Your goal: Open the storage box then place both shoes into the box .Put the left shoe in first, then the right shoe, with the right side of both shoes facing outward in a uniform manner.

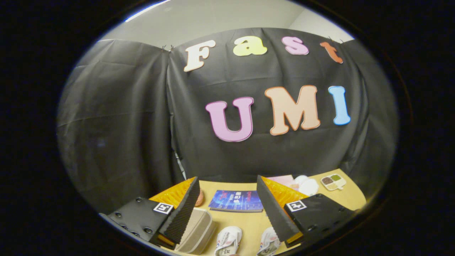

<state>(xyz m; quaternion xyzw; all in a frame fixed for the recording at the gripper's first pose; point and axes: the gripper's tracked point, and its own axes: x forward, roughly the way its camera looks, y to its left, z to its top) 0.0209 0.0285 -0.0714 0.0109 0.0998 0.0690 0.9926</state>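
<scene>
Two white shoes lie side by side on the wooden table (pixel 350 199), low between my fingers: one shoe (pixel 228 240) nearer the left finger, the other shoe (pixel 268 241) partly behind the right finger. A beige storage box (pixel 199 229) sits beside the left finger (pixel 183 209), its near part hidden by that finger; I cannot tell whether its lid is up. My gripper (pixel 227 213) hovers above the table, open, with nothing between its fingers.
A blue book (pixel 236 201) lies flat beyond the shoes. Further back on the right are white round items (pixel 306 185), a pink sheet (pixel 282 179) and a small divided tray (pixel 333 182). A brownish round object (pixel 200 198) peeks out beside the left finger.
</scene>
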